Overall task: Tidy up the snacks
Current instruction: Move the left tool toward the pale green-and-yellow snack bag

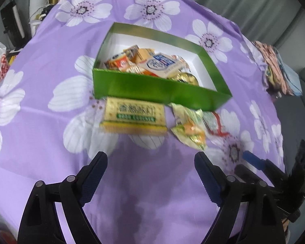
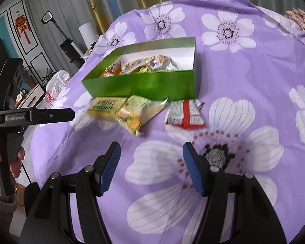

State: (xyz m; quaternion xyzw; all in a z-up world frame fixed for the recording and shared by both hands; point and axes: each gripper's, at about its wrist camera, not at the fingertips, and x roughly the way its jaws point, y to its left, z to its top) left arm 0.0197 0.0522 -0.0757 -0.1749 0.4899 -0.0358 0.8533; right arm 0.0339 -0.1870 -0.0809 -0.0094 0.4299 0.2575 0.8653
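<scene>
A green box [image 1: 152,87] [image 2: 144,83] with a white inside holds several snack packets and stands on the purple flowered cloth. Just in front of it lie a yellow cracker pack [image 1: 133,116] [image 2: 105,107], a green and yellow packet [image 1: 190,128] [image 2: 136,113] and a red and white packet [image 1: 213,123] [image 2: 185,113]. My left gripper [image 1: 151,158] is open over bare cloth, short of the cracker pack, nothing between its fingers. My right gripper [image 2: 151,148] is open too, empty, over a large flower print below the packets.
The table's cloth [image 2: 244,77] drops away at the left edge toward a white plastic bag [image 2: 55,85]. A patterned bundle [image 1: 274,69] lies at the far right edge. A hand [image 2: 14,160] holds the other gripper's handle at the right wrist view's left side.
</scene>
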